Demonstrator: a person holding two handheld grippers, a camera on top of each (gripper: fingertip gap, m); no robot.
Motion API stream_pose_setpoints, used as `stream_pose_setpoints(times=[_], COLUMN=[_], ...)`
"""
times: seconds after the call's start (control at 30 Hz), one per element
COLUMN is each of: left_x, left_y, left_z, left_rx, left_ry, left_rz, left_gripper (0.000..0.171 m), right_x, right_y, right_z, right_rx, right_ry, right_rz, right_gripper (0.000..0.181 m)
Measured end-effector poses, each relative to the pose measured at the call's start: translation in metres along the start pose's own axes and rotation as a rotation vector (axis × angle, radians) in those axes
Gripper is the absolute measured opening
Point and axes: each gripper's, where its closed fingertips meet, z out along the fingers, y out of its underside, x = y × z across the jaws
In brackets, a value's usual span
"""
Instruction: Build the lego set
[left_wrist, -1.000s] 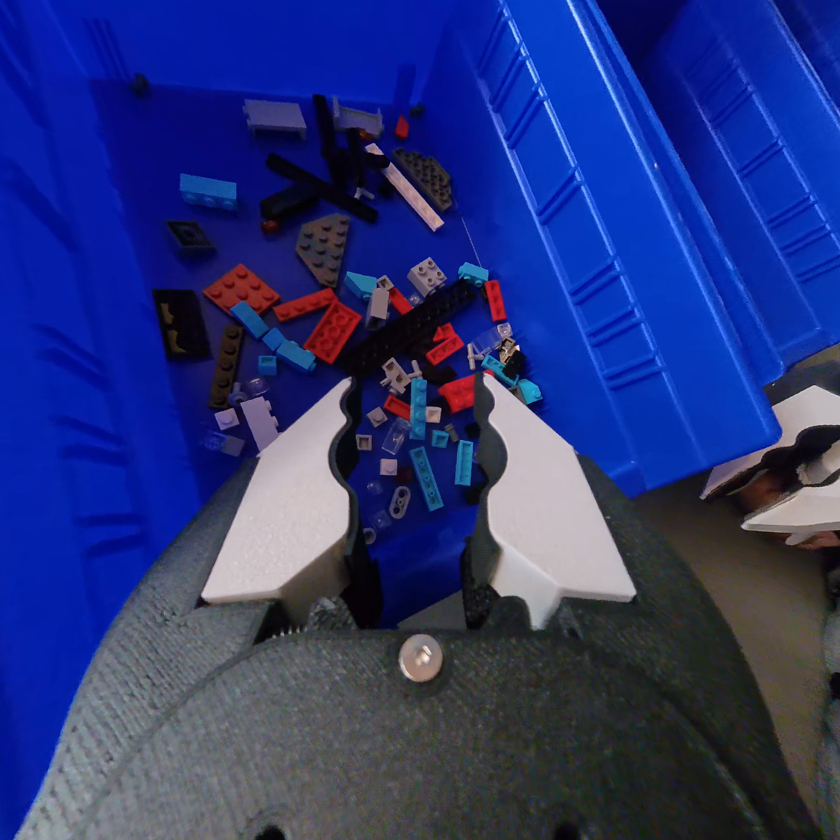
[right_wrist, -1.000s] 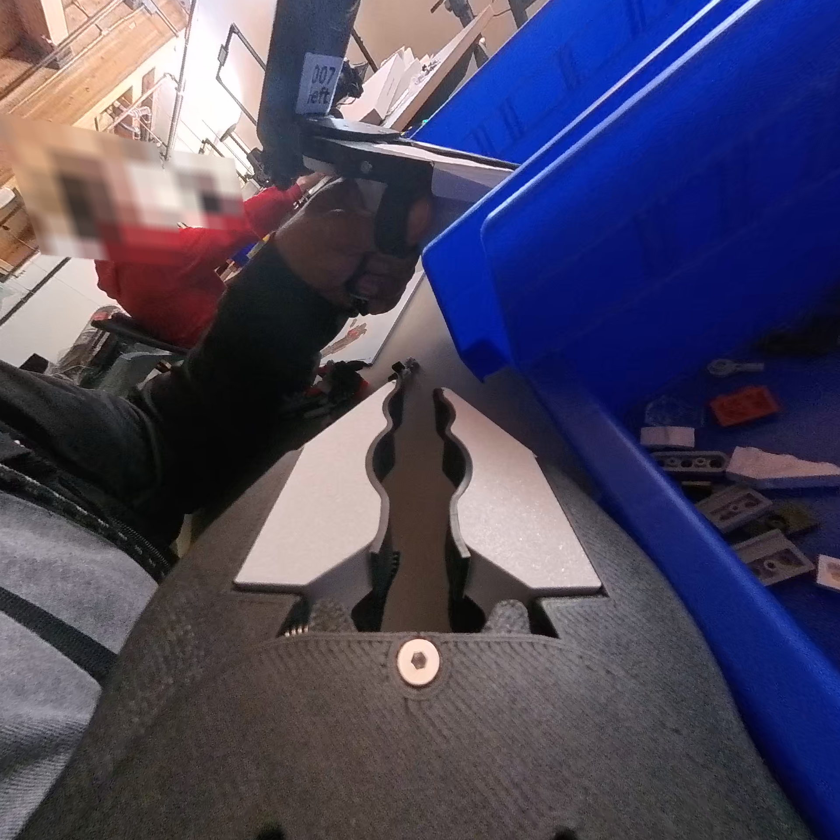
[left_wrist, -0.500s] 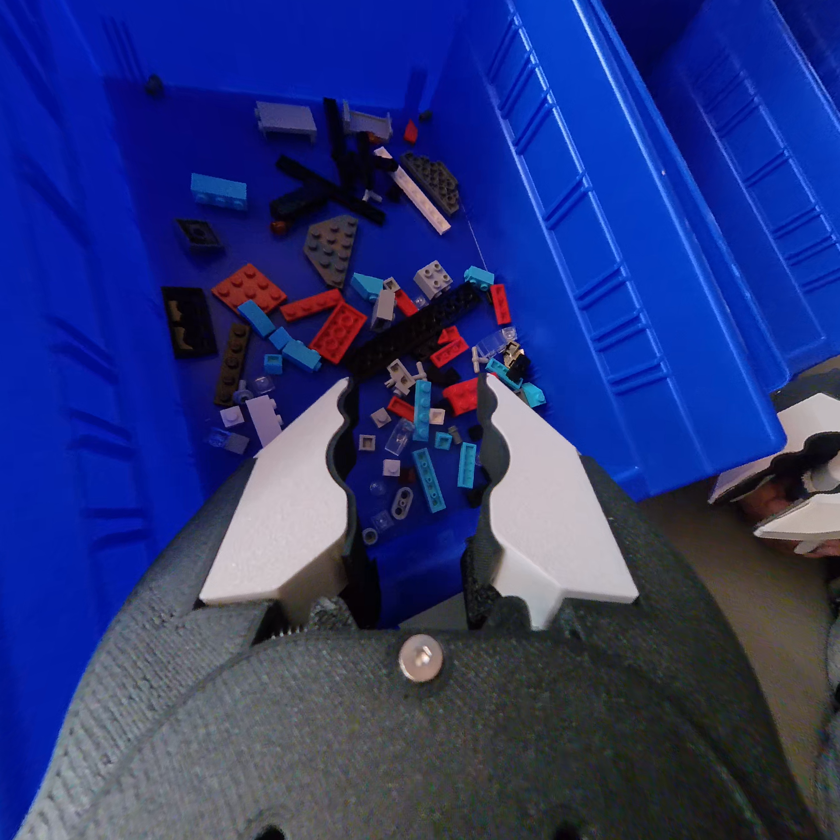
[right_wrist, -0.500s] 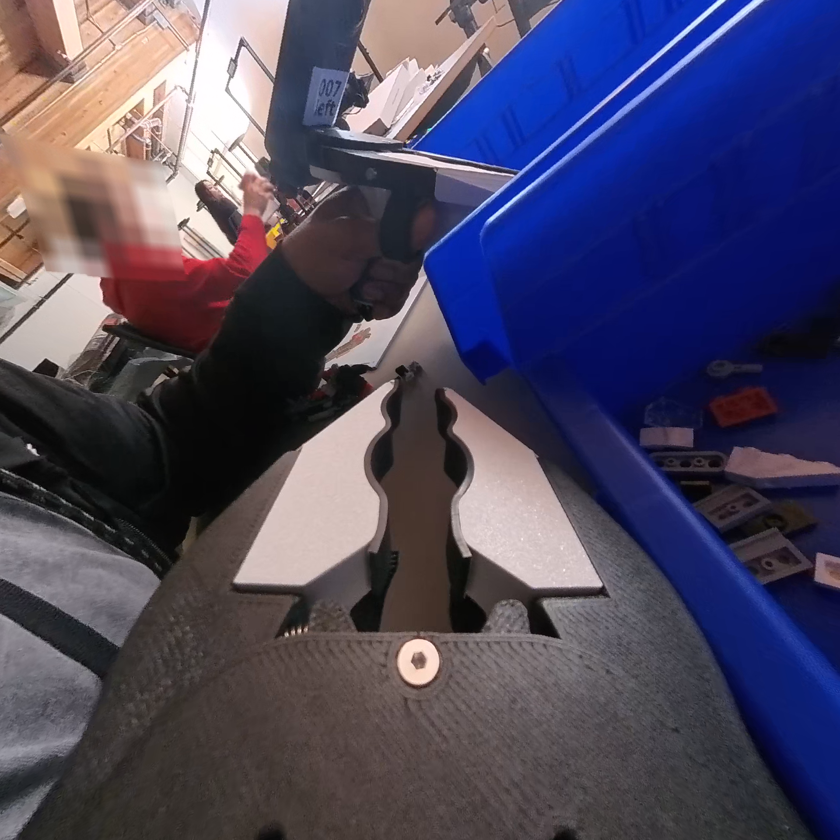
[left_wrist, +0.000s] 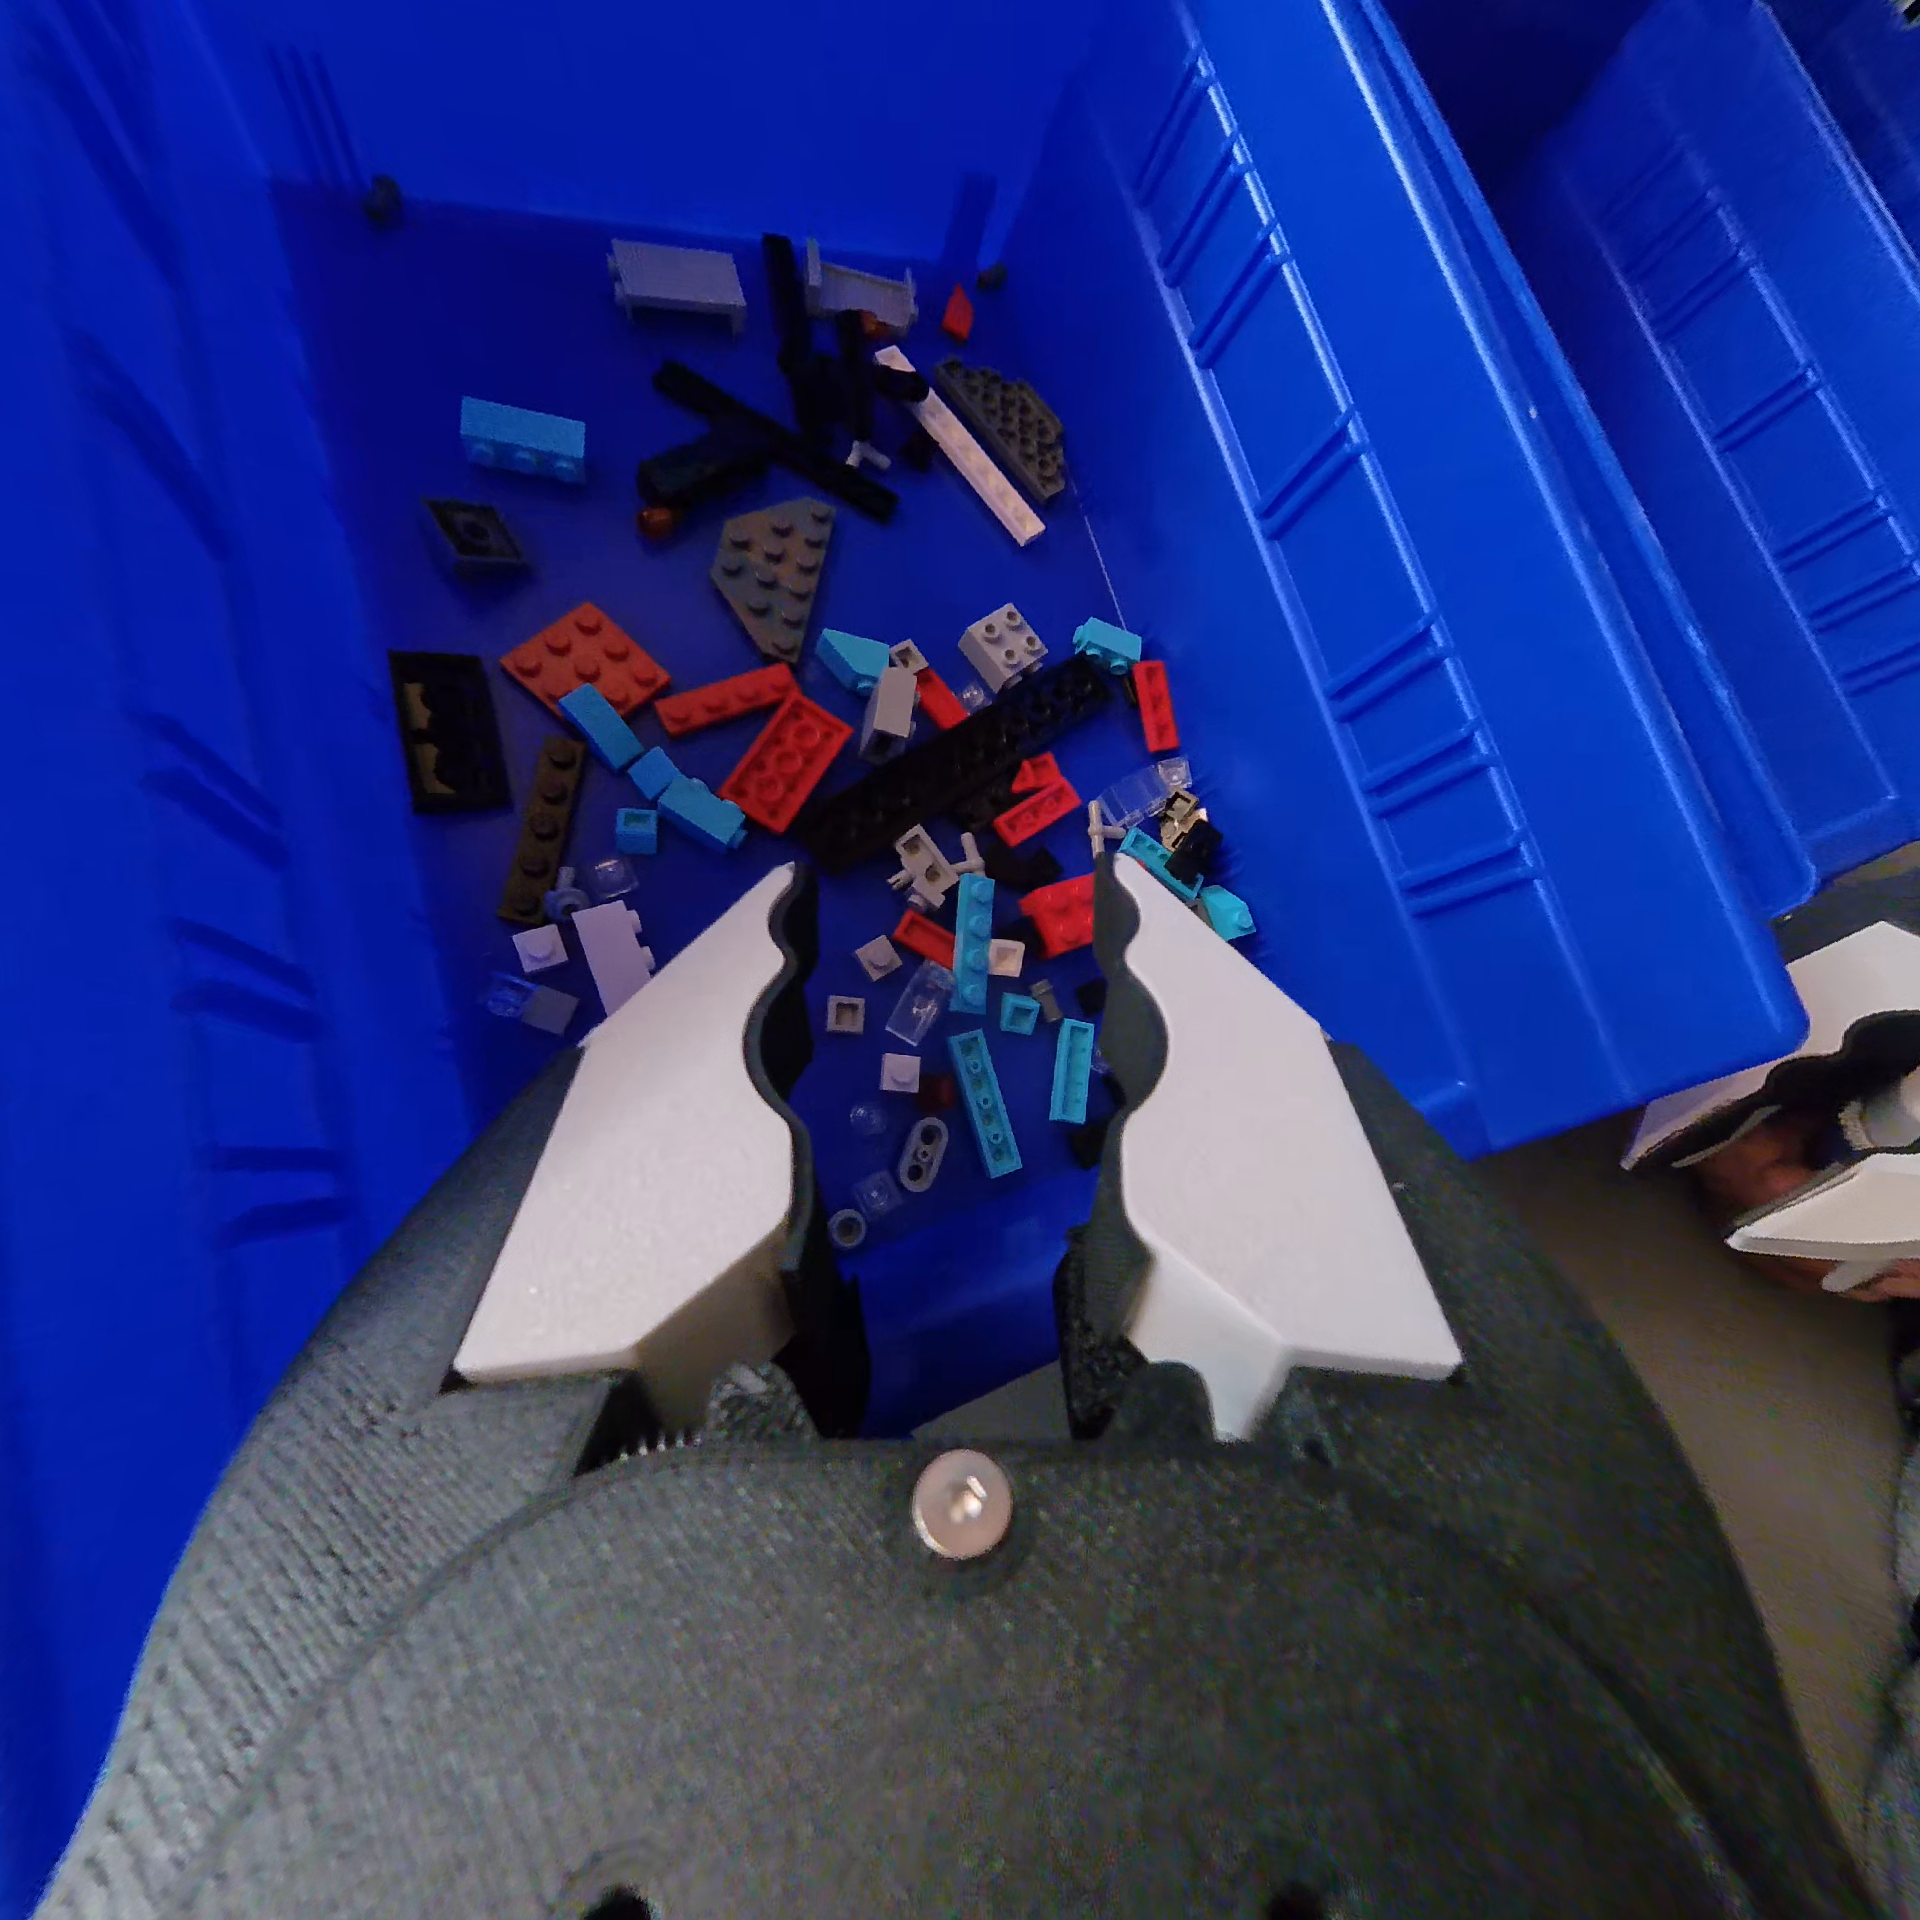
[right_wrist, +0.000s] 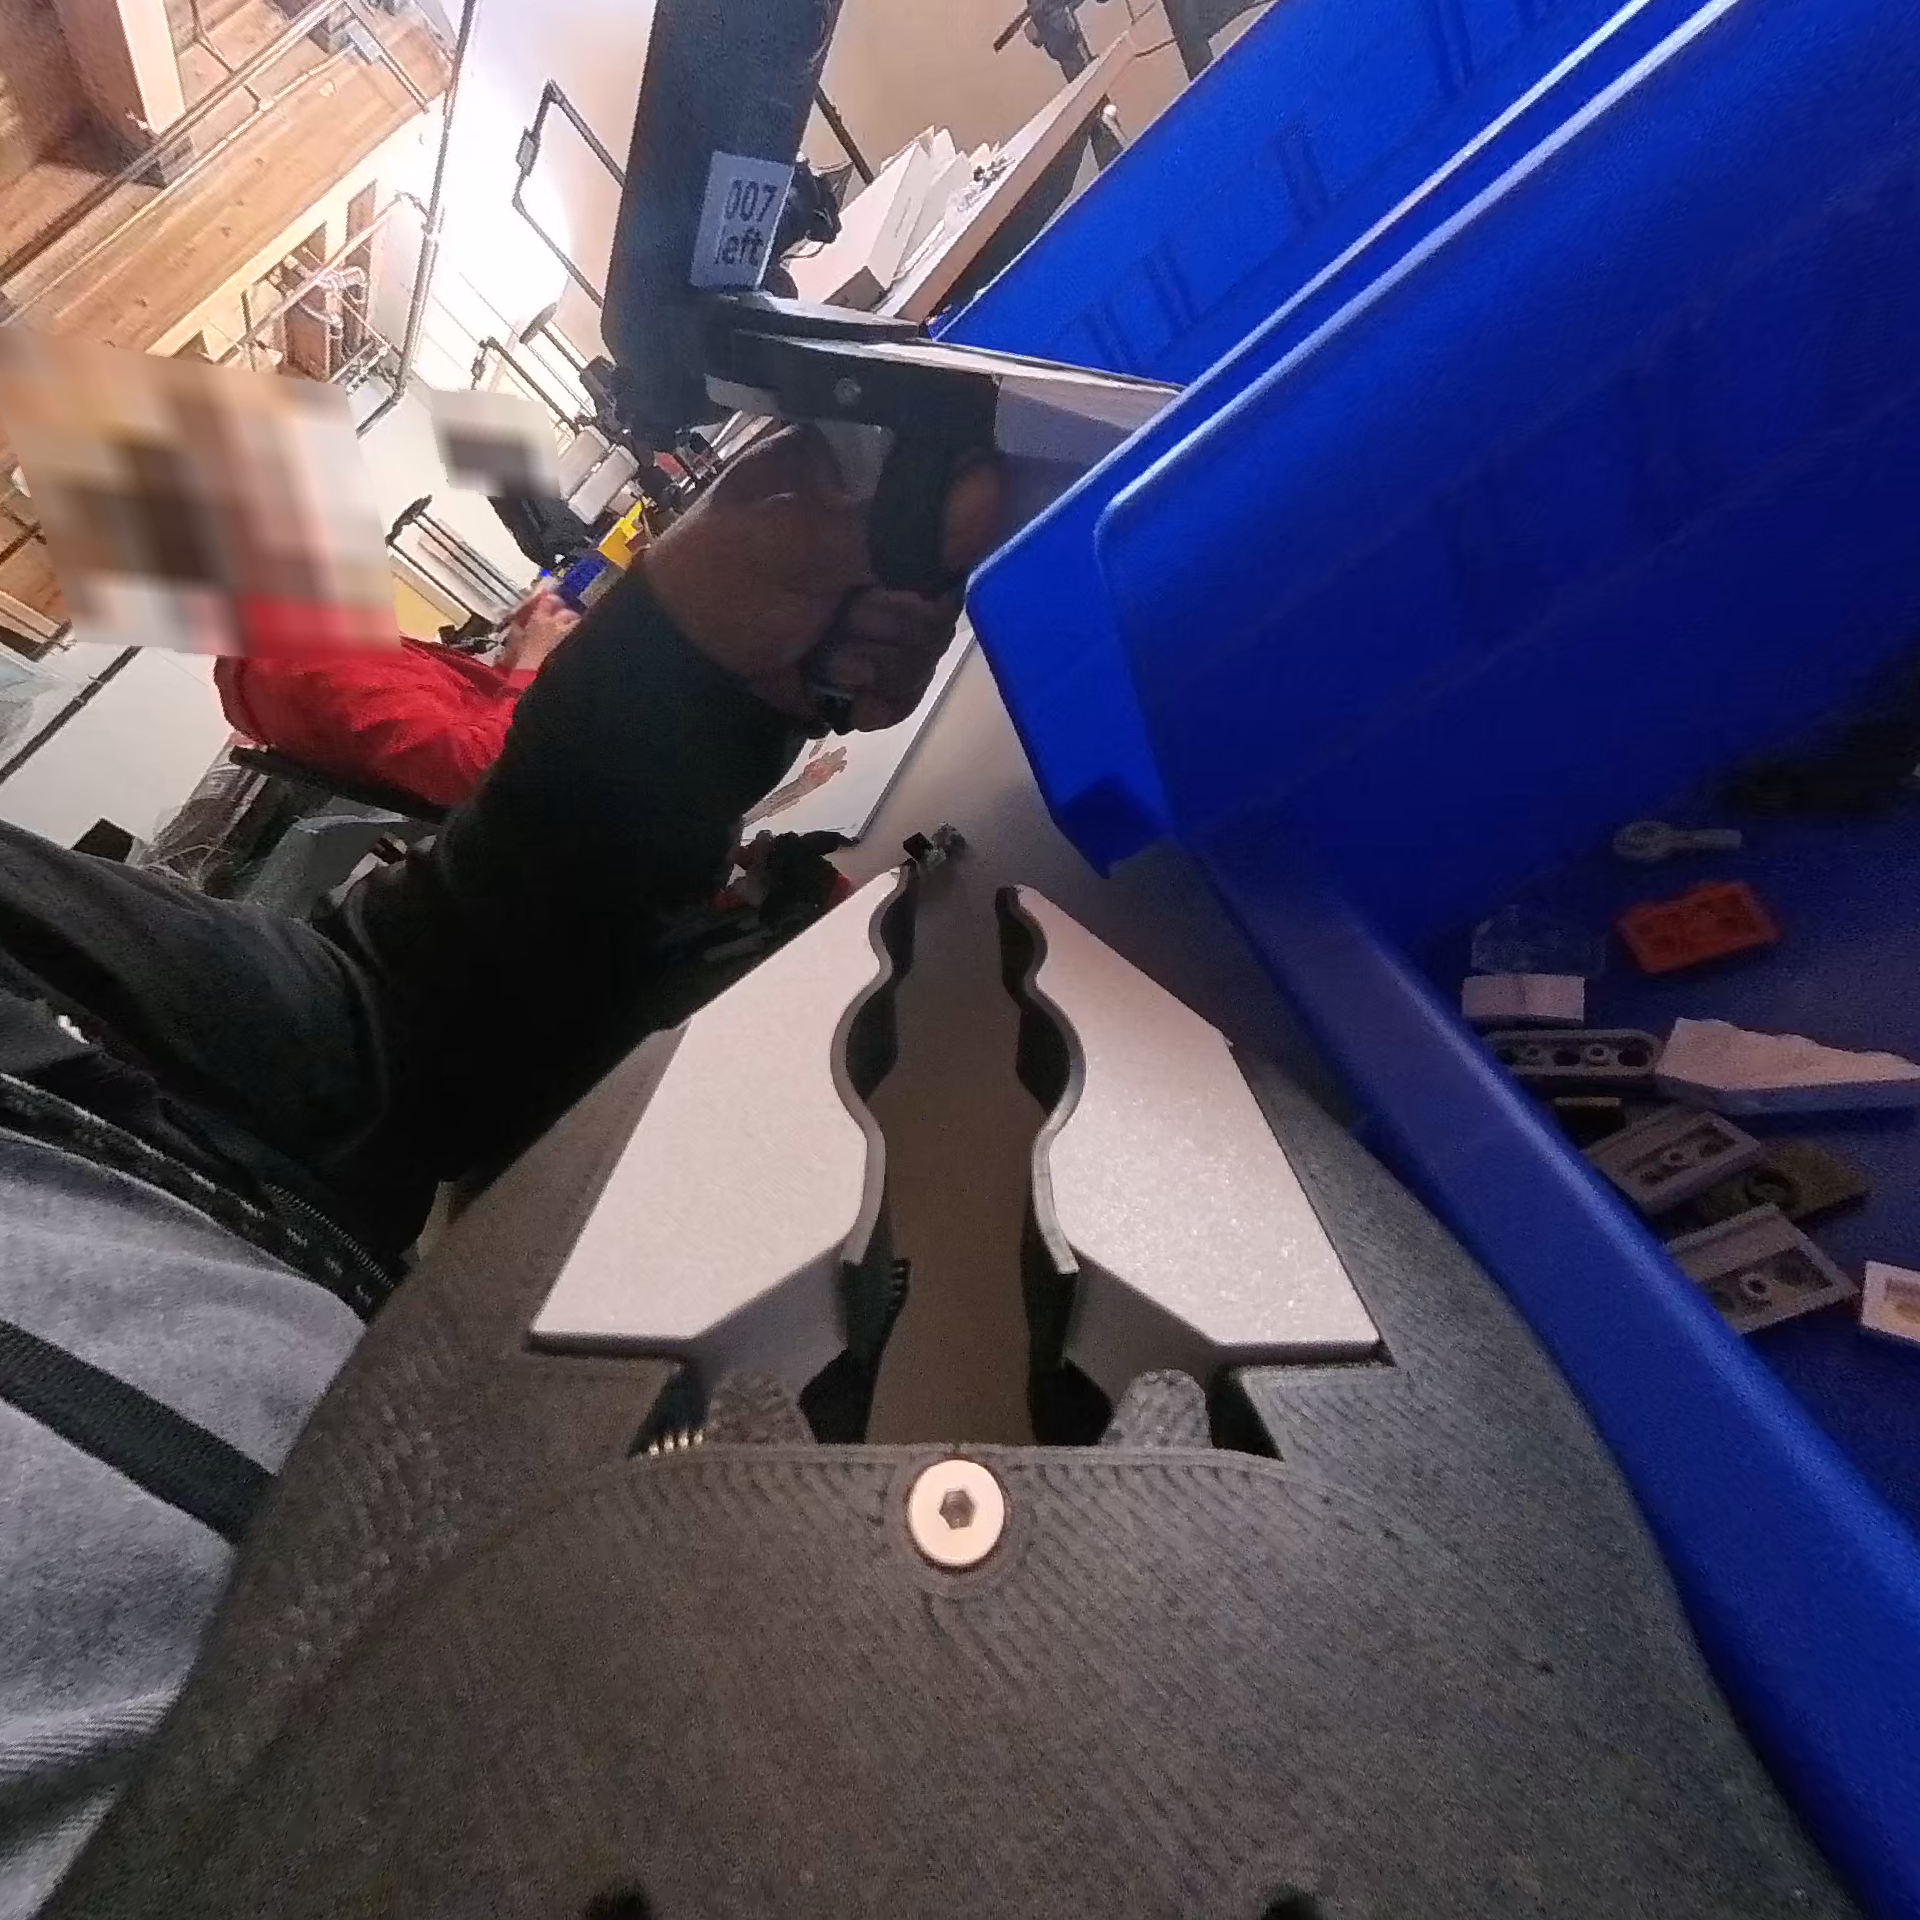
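Observation:
My left gripper is open and empty, and hangs over the near end of a blue bin. Loose lego pieces lie on the bin floor: a red square plate, a long black plate, a light blue brick, and small teal plates below the gap between my fingers. My right gripper lies low over the grey table, its jaws a narrow gap apart with nothing between them. It also shows in the left wrist view at the right edge, outside the bin.
A second blue bin stands to the right. In the right wrist view a bin at the right holds grey plates and an orange plate. A small dark piece lies beyond my right fingertips. A seated person in red is in the background.
My left gripper has drifted slightly over the bin, still open. The right gripper has barely moved. The person in red in the background lowered an arm.

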Motion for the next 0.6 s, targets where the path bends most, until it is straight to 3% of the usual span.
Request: stream_pose_setpoints(times=[0.6], left_x=[-0.0021], left_y=[-0.0021], left_z=[0.0007], left_rx=[0.013], left_ry=[-0.039], left_rz=[0.003], left_gripper=[0.055], right_x=[-0.0003], right_y=[0.0004], right_z=[0.0005], right_rx=[-0.002], right_ry=[-0.001], right_rz=[-0.001], right_gripper=[0.017])
